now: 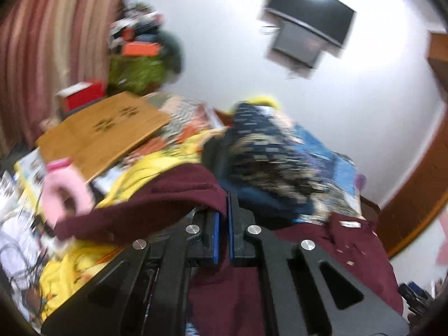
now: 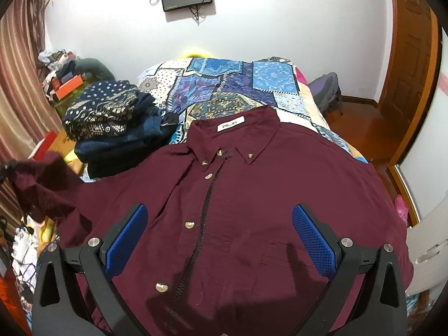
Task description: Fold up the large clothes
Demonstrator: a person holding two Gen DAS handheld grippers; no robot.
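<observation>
- Maroon shirt (image 2: 252, 210): flat on bed (image 2: 224, 84), front up, buttoned, body unfolded.
- Left gripper (image 1: 223, 218): jaws clenched on sleeve (image 1: 156, 204), lifted (first fold likely just starting).
- Right gripper (image 2: 221, 240): jaws released, above shirt front.
- Folded pile (image 2: 112, 123): beside collar; apparently finished.

My left gripper (image 1: 223, 218) pinches a fold of the dark maroon cotton shirt (image 1: 156, 196); a blurred navy gold-printed clothes stack (image 1: 263, 151) lies just beyond.
</observation>
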